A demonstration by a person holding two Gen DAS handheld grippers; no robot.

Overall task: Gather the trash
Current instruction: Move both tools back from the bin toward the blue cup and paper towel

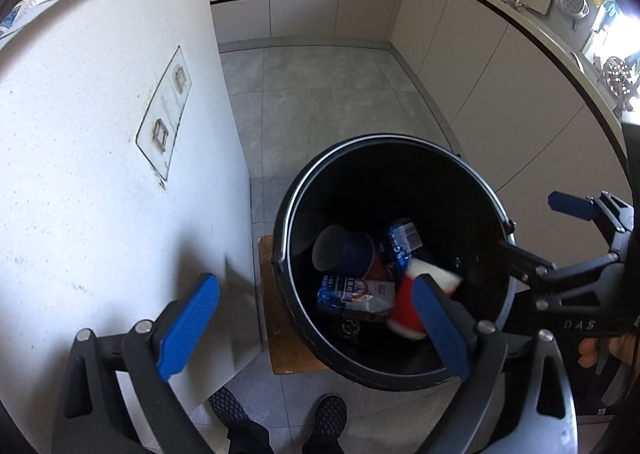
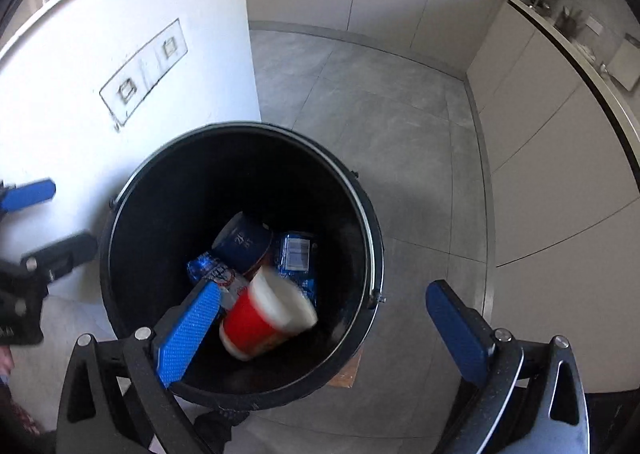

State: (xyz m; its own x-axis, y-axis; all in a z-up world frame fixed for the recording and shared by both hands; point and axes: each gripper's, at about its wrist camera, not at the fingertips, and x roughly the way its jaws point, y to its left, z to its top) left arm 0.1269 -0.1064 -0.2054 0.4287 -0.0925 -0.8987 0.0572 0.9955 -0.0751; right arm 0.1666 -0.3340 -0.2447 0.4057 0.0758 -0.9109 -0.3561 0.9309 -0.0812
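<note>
Both claws stood wide apart, empty: left claw [image 1: 316, 328], right claw [image 2: 324, 330], above the black bin [image 2: 120, 254]. A red-and-white cup [image 2: 260, 324], blurred, lay inside among blue wrappers [image 2: 298, 258]. Risk: a low claw could catch the rim and tip the bin.

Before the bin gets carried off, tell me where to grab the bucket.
Take the thin metal bail handle lying along the black bucket rim, coming from above at its far-side middle. It looks slim enough for the jaws; the wall looks too wide and smooth.
</note>
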